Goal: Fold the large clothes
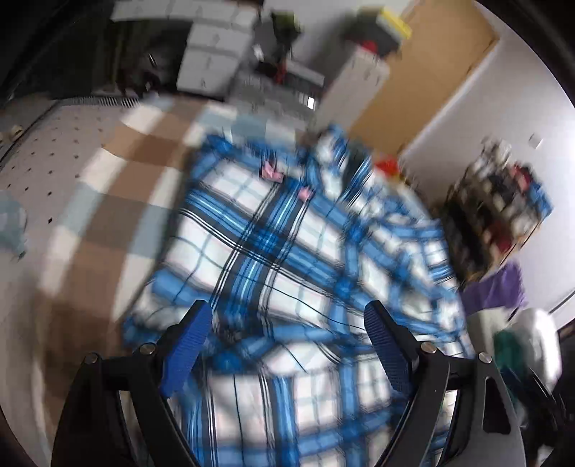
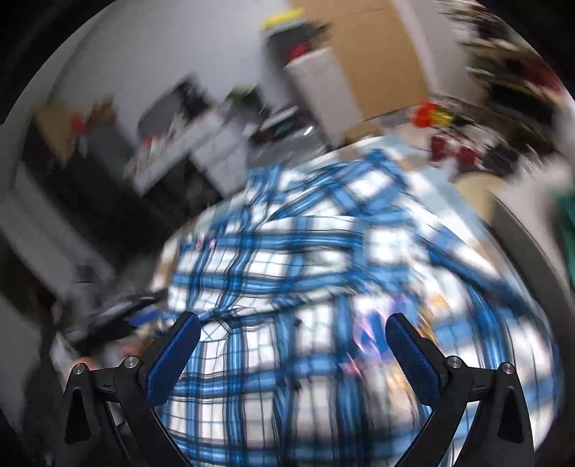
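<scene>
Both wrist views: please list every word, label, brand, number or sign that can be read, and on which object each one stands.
No text can be read in either view; both are blurred.
Pink tags on the blue plaid shirt: any print is too blurred to read.
Yellow-topped box at the back: no legible text.
Shelf of items by the wall: labels too small and blurred.

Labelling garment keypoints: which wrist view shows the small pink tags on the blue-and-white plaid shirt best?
Left wrist: the small pink tags on the blue-and-white plaid shirt read as distinct shapes despite blur. Right wrist shows only faint pinkish smears.
</scene>
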`<state>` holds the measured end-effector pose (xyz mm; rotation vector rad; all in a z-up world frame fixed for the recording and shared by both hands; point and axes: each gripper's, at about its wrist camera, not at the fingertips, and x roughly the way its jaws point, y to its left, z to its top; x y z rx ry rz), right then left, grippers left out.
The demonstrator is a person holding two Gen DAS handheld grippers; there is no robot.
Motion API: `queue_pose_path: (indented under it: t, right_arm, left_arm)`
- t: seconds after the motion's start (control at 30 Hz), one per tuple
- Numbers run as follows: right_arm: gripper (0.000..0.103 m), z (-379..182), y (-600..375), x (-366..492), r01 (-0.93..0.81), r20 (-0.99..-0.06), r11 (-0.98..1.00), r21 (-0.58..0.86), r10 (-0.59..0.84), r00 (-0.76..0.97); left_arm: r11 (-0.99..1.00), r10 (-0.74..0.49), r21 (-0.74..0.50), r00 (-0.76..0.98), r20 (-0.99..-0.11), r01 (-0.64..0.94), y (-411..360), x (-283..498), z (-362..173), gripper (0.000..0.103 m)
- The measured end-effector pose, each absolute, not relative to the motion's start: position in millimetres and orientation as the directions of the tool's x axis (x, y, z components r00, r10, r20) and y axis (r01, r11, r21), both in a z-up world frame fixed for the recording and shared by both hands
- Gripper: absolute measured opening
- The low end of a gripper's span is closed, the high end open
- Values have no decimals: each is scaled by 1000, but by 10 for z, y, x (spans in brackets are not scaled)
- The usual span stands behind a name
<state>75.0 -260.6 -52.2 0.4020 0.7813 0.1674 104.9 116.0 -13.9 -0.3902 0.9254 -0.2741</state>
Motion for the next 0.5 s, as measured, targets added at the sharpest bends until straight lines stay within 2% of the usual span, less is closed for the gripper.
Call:
queue_pose_path:
  t: [0.13,0.17,0.23,0.27,0.33,0.43,0.5]
  right_arm:
    - [101,-498,-1863,1685,-145,-735,940,309,333,591]
    - [97,-537,-1567,1954,-210,-767,937,278,348,539]
    - [81,-632,-1110,2307,-318,-793,912,260,389,468]
    - [81,-675,-952,2422,-345,-798,903,255,399,453]
    - [81,-778,-628,2683,-380,-796,891,249,412,444]
    - [81,-999,-235,3065,-391,-813,897,207,380,441]
    - [81,-1169,-96,3224,-381,-845,908,174,337,416]
  left_arm:
    - [961,-139,-263,661,-737,-91,1258,417,226,84]
    - [959,-107,-258,691,-715,-118,1292,263,257,84]
    - [961,-8,-206,725,-688,-185,1440,31,246,84]
    - [958,55,-170,728,-683,-232,1491,-44,209,84]
    - [948,77,-180,737,-671,-264,1612,-77,139,84]
    - [946,29,-217,732,-681,-240,1715,31,72,84]
    - [949,65,-186,737,-673,-253,1754,84,80,84]
